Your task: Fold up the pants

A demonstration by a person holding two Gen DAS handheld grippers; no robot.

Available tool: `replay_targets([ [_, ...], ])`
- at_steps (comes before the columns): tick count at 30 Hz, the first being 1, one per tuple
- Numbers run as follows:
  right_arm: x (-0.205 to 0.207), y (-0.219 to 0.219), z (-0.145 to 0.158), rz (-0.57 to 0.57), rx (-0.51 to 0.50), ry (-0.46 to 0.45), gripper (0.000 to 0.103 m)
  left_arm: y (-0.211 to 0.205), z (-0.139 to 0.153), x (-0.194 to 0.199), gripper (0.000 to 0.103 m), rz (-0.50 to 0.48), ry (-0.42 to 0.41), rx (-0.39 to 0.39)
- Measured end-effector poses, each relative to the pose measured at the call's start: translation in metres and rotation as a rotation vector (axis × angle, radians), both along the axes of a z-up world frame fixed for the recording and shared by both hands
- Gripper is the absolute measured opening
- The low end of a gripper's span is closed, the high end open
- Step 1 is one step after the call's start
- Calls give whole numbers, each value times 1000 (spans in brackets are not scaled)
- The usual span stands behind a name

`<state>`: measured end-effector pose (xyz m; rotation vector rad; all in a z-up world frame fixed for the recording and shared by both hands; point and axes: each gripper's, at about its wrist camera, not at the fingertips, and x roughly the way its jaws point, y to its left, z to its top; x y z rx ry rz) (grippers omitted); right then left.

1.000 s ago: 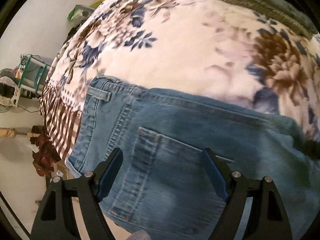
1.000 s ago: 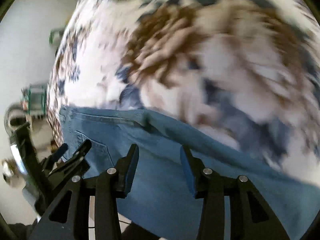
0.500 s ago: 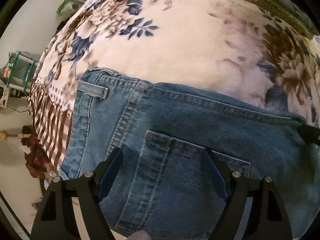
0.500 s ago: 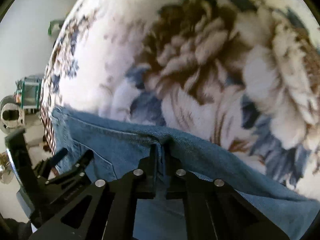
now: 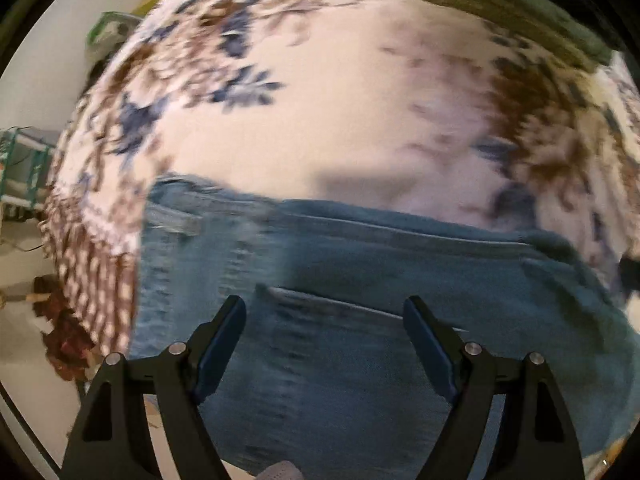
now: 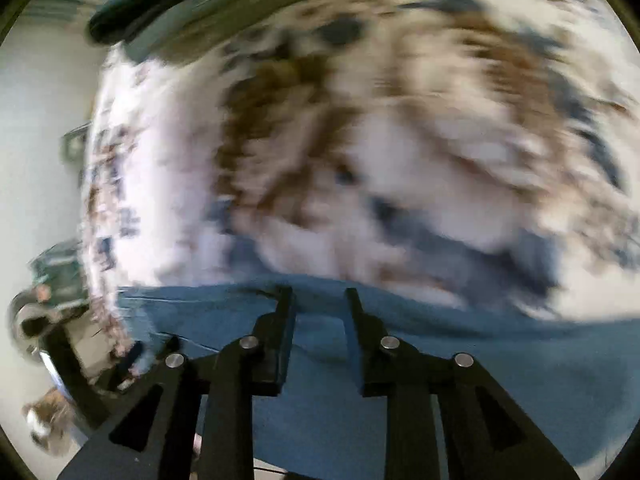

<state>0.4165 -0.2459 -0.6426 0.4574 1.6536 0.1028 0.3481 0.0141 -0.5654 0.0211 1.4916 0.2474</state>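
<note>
Blue denim jeans (image 5: 360, 288) lie on a floral bedspread (image 5: 340, 100), waistband toward the far side, a back pocket facing up. My left gripper (image 5: 324, 312) is open and empty, its fingers hovering over the back pocket. In the right wrist view the jeans (image 6: 460, 360) fill the lower part. My right gripper (image 6: 318, 300) is open by a narrow gap at the waistband edge, with nothing between the fingers. Both views are motion-blurred.
A dark green cloth (image 5: 500, 4) lies at the far end of the bed, also in the right wrist view (image 6: 180, 8). The bed's left edge drops to a floor with a green rack (image 5: 24, 168) and clutter (image 5: 64, 344).
My right gripper, shut on the jeans' waistband half a second ago, has opened and let go. My left gripper stayed open and shifted slightly over the pocket.
</note>
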Motion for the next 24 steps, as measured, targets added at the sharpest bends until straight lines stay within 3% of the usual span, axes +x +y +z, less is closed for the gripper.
replay_targets([
  [2, -20, -12, -15, 16, -43, 116, 26, -22, -2, 6, 81, -45, 7, -36],
  [4, -32, -24, -29, 15, -63, 166, 26, -54, -10, 14, 81, -111, 10, -52],
  [7, -38, -60, -42, -92, -132, 106, 26, -93, -30, 33, 81, -192, 16, -31],
  [9, -35, -80, -49, -171, -111, 67, 24, -108, -46, 44, 81, -232, 14, 52],
  [11, -32, -90, -56, -208, -97, 46, 24, -112, -59, 52, 82, -230, 15, 79],
  [13, -28, -93, -59, -203, -84, 26, 24, -110, -58, 55, 87, -206, -12, 92],
  [17, -41, -118, -41, -225, -3, -15, 26, -110, -41, 51, 87, -177, -15, 127],
  [20, -78, -166, -10, -329, 37, -84, 41, -120, -12, 36, 87, -157, -37, 122],
  [22, -123, -210, 9, -449, 36, -137, 55, -134, 4, 23, 87, -153, -39, 87],
  [24, -171, -254, 20, -567, 8, -140, 62, -153, 9, 12, 87, -164, -24, 39],
])
